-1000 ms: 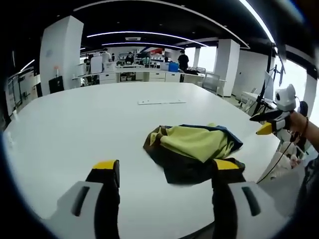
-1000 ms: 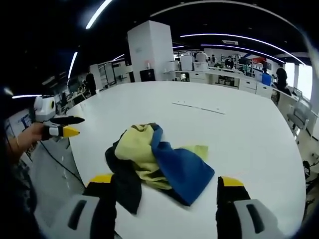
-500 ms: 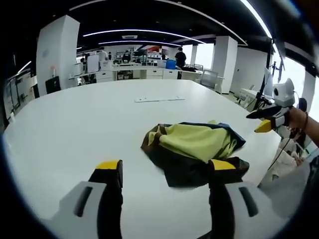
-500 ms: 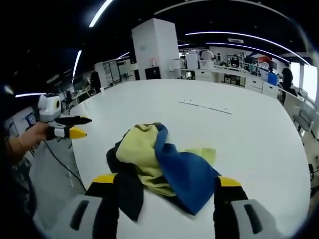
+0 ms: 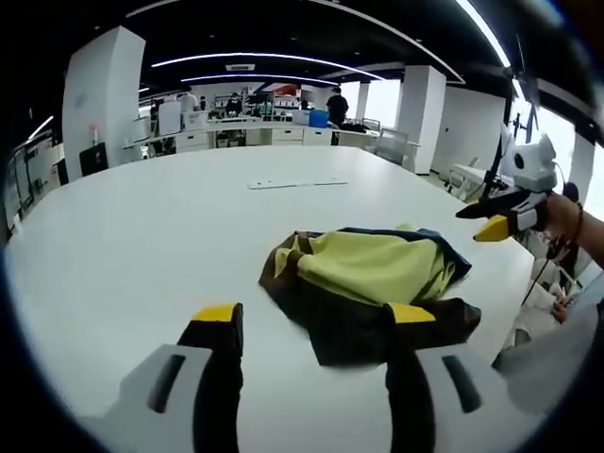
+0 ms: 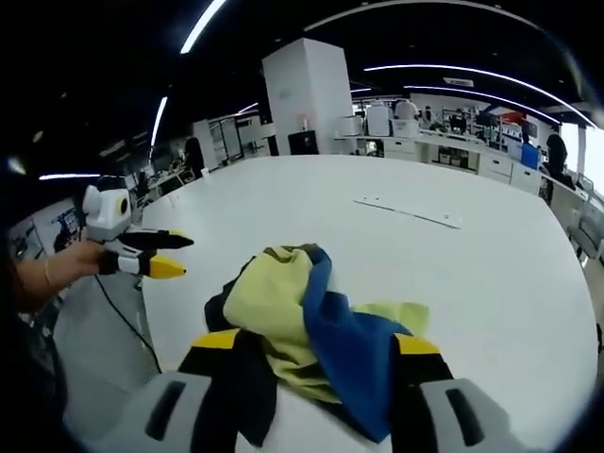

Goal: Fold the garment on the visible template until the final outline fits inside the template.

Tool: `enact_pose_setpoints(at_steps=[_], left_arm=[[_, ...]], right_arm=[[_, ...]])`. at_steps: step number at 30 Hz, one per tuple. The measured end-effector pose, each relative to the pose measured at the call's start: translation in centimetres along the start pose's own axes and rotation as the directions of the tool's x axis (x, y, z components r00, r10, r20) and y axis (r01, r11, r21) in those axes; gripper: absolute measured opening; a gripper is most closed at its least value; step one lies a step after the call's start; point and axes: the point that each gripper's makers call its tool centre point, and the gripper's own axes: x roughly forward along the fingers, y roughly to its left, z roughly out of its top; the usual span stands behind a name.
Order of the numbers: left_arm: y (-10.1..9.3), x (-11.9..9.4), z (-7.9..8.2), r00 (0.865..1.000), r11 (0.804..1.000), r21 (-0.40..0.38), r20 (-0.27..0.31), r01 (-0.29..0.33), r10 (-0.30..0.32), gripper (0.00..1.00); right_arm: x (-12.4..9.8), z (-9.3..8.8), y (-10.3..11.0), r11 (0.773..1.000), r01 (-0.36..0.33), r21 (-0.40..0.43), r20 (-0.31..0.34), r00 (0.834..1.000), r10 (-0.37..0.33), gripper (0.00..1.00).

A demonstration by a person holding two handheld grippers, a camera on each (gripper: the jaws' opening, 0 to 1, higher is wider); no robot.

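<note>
Crumpled yellow, blue and dark fabric garment (image 5: 368, 283) sits near the white bench (image 5: 142, 236) edge | both your hand-held grippers, left (image 5: 311, 326) and right (image 6: 316, 354), have closed in on it, jaws apart, empty | folding not yet begun.

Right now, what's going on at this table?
A person holds tongs in each hand over a large white table. A crumpled yellow, blue and black garment lies in a heap near the table's edge, not yet folded. The left tongs and right tongs are both open, hovering at the garment, gripping nothing. A thin pale strip lies farther back on the table.
</note>
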Motion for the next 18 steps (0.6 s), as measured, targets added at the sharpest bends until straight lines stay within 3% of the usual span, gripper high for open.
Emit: enact_pose_setpoints(at_steps=[6, 11, 18], left_arm=[[0.0, 1.6, -0.4, 1.0, 1.0, -0.017, -0.008, 0.011, -0.011, 0.49], [0.1, 3.2, -1.6, 0.998, 1.0, 0.01, -0.06, 0.023, -0.022, 0.47], [0.4, 4.6, -2.6, 0.997, 1.0, -0.021, -0.077, 0.02, -0.022, 0.42]], right_arm=[[1.8, 0.7, 0.0, 1.0, -0.029, -0.01, -0.006, 1.0, 0.029, 0.54], [3.2, 1.0, 0.1, 0.998, -0.056, -0.023, -0.027, 0.998, 0.056, 0.48], [5.3, 1.2, 0.1, 0.996, -0.091, -0.001, -0.047, 0.995, 0.091, 0.42]])
